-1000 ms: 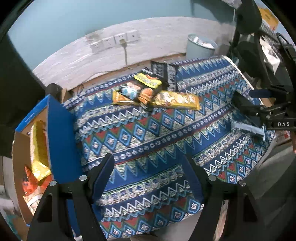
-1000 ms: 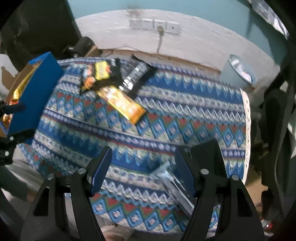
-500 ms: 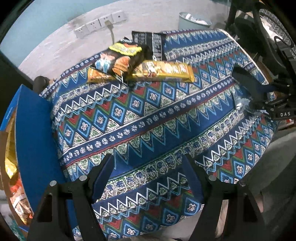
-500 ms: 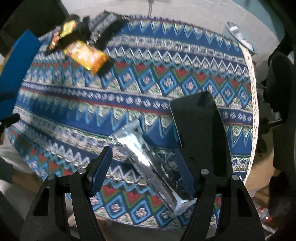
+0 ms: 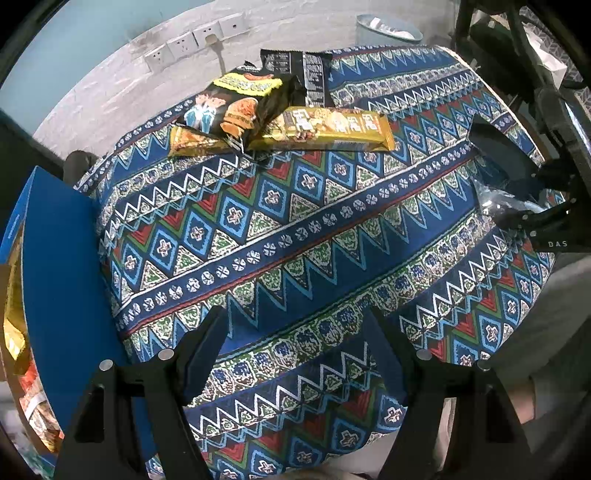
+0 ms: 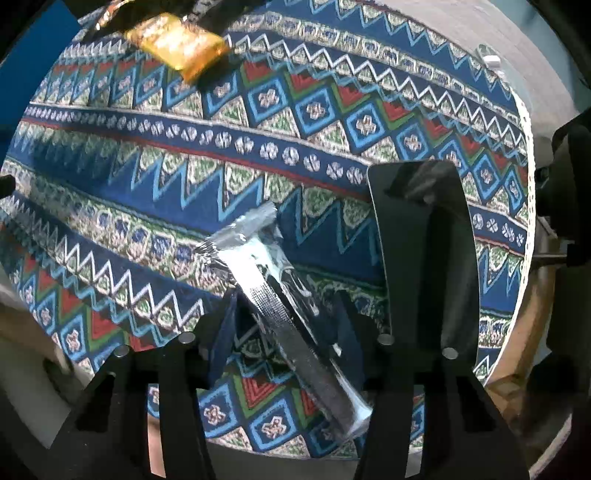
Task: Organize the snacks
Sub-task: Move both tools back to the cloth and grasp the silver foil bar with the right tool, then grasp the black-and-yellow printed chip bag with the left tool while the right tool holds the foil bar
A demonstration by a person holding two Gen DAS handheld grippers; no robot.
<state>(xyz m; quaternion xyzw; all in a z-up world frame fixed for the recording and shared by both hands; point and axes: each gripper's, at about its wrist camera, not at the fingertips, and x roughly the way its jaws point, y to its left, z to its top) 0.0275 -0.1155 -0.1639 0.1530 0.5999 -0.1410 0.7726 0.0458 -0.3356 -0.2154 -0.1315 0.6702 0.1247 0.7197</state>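
A silver foil snack bar (image 6: 280,295) lies on the patterned tablecloth (image 6: 258,155) near the front edge. My right gripper (image 6: 284,317) is down around it, jaws closing on both sides but with gaps still showing; it also shows in the left wrist view (image 5: 517,206). My left gripper (image 5: 299,332) is open and empty over the cloth's front edge. A pile of snacks sits at the far side: a long gold bar (image 5: 321,129), a black and yellow packet (image 5: 240,103), a black packet (image 5: 295,70).
A blue cardboard box (image 5: 55,280) holding gold and orange snack packets stands at the table's left edge. A grey bin (image 5: 388,33) and wall sockets (image 5: 192,40) are behind the table. A black chair stands at the right.
My right gripper has dropped onto the silver bar and its jaws have narrowed around it. My left gripper has moved forward and lower over the cloth, staying open.
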